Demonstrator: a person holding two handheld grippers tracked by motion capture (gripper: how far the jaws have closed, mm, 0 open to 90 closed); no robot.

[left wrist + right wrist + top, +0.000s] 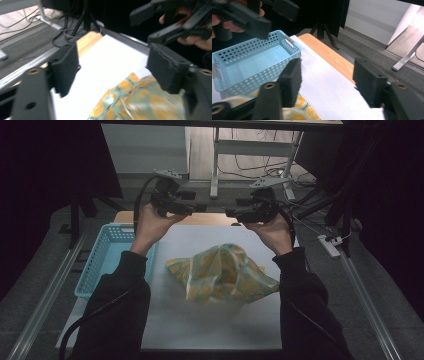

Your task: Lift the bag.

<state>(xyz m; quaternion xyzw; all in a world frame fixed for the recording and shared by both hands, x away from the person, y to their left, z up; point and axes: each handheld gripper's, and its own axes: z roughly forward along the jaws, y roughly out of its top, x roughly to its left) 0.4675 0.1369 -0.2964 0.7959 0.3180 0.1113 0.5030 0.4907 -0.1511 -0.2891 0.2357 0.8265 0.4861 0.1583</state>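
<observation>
While both tongs hang spread above the far half of the counter (210, 330), the yellow-and-green patterned cloth (222, 272) lies crumpled below and nearer the person, free of either. The left tongs (200, 208) and the right tongs (231, 212) point toward each other across a small gap, level with one another; nothing is between either pair of jaws. In the left gripper view the cloth (140, 100) shows below the spread jaws and toward the right one; in the right gripper view its edge (304, 110) shows beneath the left jaw. The heap's long axis runs roughly across the counter, left to right in the high view, with a raised peak near its far side and a corner reaching toward the right hand (272, 232). That hand appears slightly nearer the cloth than the left hand (150, 222). A light blue perforated basket (107, 257) stands at the left edge, just beside the cloth's left corner. Open white surface remains toward the person and at the far edge, giving room to come down on the cloth from above.
</observation>
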